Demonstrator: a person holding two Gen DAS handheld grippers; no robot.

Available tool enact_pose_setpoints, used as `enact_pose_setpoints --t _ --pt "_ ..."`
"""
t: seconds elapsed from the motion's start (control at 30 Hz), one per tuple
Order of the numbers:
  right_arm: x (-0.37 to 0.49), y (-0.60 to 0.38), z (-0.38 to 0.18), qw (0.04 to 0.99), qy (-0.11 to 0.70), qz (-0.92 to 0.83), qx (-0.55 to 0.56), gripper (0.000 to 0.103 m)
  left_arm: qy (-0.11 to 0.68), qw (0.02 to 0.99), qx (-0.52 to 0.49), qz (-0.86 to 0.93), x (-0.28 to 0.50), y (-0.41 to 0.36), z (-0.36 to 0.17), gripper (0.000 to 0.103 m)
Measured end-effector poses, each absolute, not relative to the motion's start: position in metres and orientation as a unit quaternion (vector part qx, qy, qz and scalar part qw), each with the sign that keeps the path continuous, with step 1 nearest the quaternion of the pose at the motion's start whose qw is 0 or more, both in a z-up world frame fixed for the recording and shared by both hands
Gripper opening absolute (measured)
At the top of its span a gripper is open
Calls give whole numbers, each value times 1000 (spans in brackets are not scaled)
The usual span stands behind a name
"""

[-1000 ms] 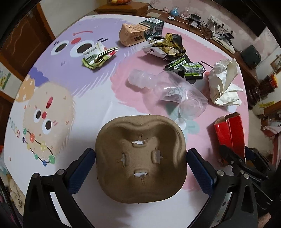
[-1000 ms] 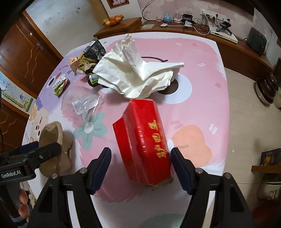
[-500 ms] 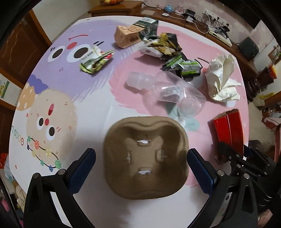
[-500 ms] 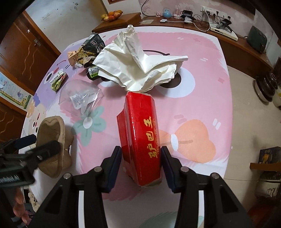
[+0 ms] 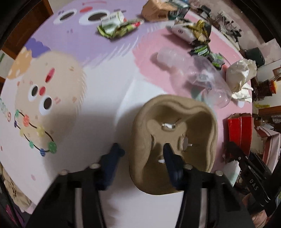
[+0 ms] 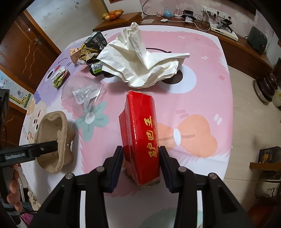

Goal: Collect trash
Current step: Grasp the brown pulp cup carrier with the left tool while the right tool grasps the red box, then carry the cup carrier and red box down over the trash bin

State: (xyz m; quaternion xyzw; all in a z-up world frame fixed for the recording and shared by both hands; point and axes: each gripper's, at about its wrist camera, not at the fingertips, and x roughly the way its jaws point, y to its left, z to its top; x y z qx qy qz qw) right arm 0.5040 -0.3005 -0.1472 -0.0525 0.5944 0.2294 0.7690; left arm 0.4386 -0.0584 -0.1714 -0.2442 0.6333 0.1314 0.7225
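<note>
Red carton [image 6: 140, 135] with gold lettering, tipped up on one long edge near the front edge of the round table [image 6: 207, 91], pinched on both long sides by the right gripper [image 6: 141, 164], blue pads pressed flat against it with no gap showing. Just behind the carton, a heap of crumpled white paper [image 6: 140, 64]. To the carton's left, a crushed clear plastic bottle [image 6: 84, 93] with a small printed label, lying over the flower print of the cartoon tablecloth. Further left of the carton, close to the table's edge, a brown moulded pulp cup tray [image 5: 173, 140], hollow side up and tilted; left gripper [image 5: 142, 154] narrowed onto the tray's near wall, right finger inside the hollow, left finger outside the wall, view blurred, so a firm pinch is likely but not certain. Behind the carton and left of the white paper, a cluster of snack wrappers [image 6: 91, 50], dark and gold, with a small tan box among them. Left of the bottle, a green and white packet [image 6: 60, 77] lying alone on the purple part of the cloth. Far behind the carton, off the table, a wooden sideboard carrying a bowl of fruit [image 6: 113, 14], and a long shelf with cables and chargers [image 6: 202, 17]. Brown wooden doors [image 6: 22, 52] on the far left wall.
</note>
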Motion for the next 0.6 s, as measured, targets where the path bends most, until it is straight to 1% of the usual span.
enact_pose_setpoints --t 0.03,0.1,0.4,0.6 --pt "503 -300 -147 770 594 229 -52 40 634 723 -246 124 439 -59 -171 16" --pt "501 -300 -145 770 592 229 -55 40 626 727 -258 114 434 -58 -169 14" --pt "477 -305 -129 777 586 228 -13 39 597 767 -218 91 411 -63 -129 10" --pt "436 -300 -109 789 573 220 2 38 583 790 -179 53 379 -60 -99 10"
